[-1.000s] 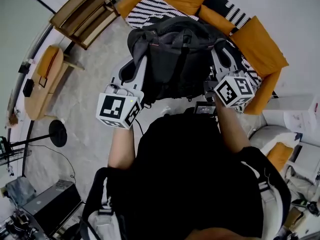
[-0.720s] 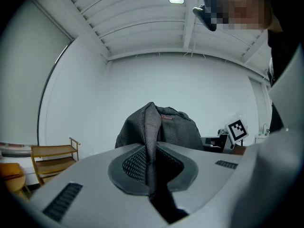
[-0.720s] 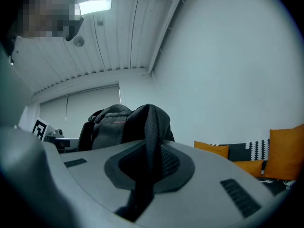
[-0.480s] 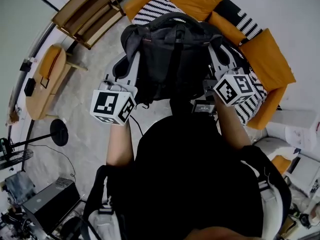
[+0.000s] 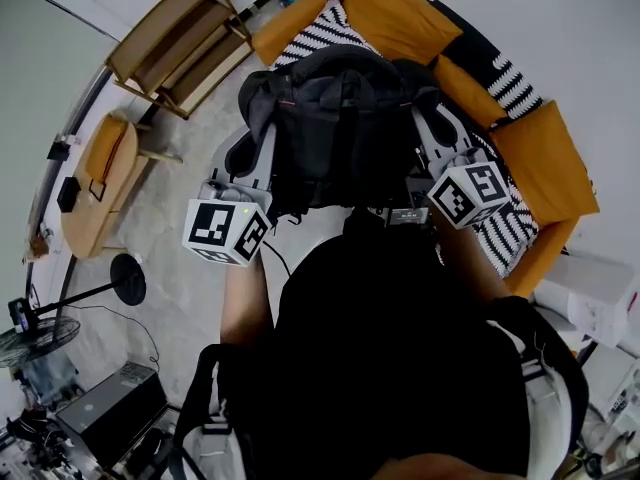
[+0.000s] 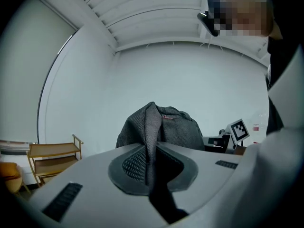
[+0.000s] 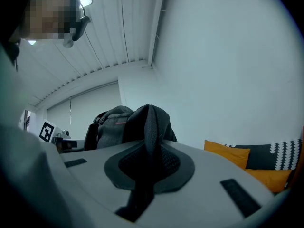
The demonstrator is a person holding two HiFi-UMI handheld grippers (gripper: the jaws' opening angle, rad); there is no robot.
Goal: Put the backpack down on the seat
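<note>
Two-sided hold on a dark grey woven-fabric backpack. Gripped at its left edge by the left tool, jaws nearly together on a thin upright fold of grey mesh fabric; gripped at its right edge by the right tool, jaws likewise almost closed on a darker fold. Held up at hand height between both tools, just ahead of the person's black-clad torso, with the bulk of the bag beyond the jaw tips and spanning the gap from one tool to the other. From the head view, overlapping the front of an orange sofa with a black-and-white striped seat cover; cannot tell whether touching the seat. From both gripper views, bulging above the pads against a pale wall. Left of the sofa, well apart from the bag, a light wooden shelf rack on the floor.
</note>
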